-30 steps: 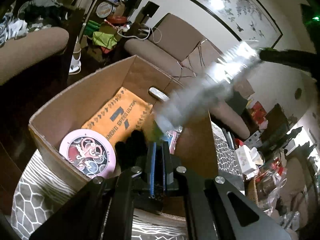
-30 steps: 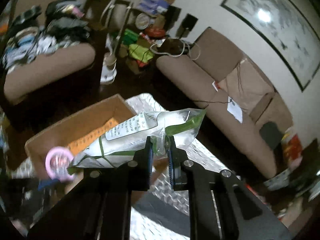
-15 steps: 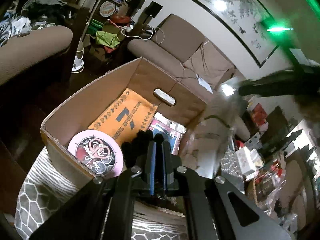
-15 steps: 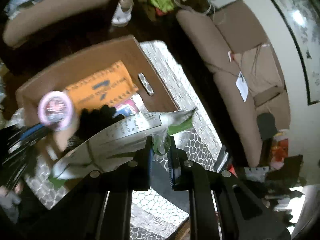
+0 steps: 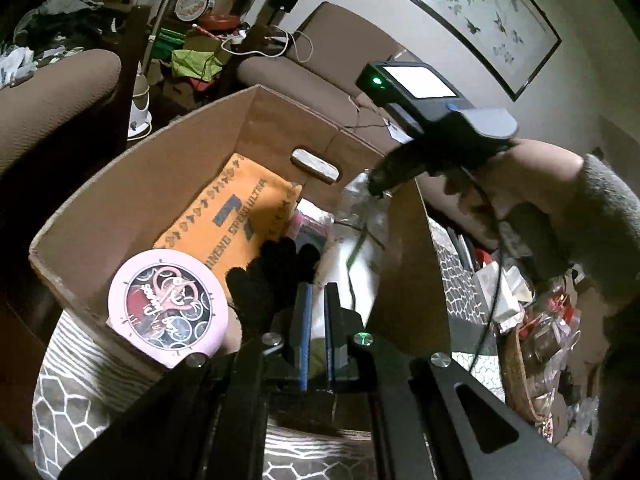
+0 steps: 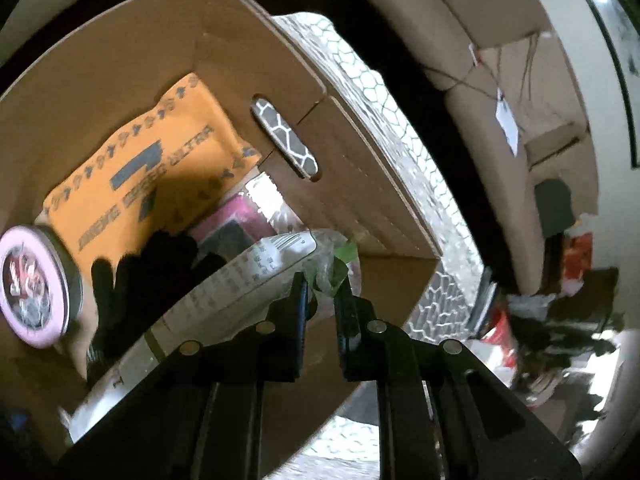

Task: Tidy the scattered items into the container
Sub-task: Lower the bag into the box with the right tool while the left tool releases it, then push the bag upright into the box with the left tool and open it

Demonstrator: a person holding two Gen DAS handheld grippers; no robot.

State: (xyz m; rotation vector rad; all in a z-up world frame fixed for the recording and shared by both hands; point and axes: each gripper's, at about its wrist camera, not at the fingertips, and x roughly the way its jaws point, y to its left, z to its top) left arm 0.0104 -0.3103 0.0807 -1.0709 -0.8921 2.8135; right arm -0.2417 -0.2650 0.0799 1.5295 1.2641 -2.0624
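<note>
Cardboard box (image 5: pixel 132 184) occupied the centre and left of both wrist views, open-topped, standing on a hexagon-patterned surface (image 6: pixel 384 92), with an oval handle slot (image 6: pixel 285 139) cut in its far wall. Inside lay an orange printed bag (image 5: pixel 236 216) along the floor, a round pink tin (image 5: pixel 168 308) at the lower left leaning against the near wall, a black glove (image 5: pixel 272 280) beside the tin, and a pink packet (image 6: pixel 236 220) under clear wrap toward the far corner. The right gripper (image 6: pixel 322 292), seen in its own view at lower centre, had its jaws narrowed onto the crumpled green-and-clear top of a white plastic pouch (image 6: pixel 224 292); the pouch hung within the box, extending toward the lower left over the glove. In the left wrist view the right gripper's body (image 5: pixel 432 108) appeared at upper right, held by a hand (image 5: pixel 516 192). The left gripper (image 5: pixel 316 320), bottom centre of its view, was closed and empty at the box's near rim.
</note>
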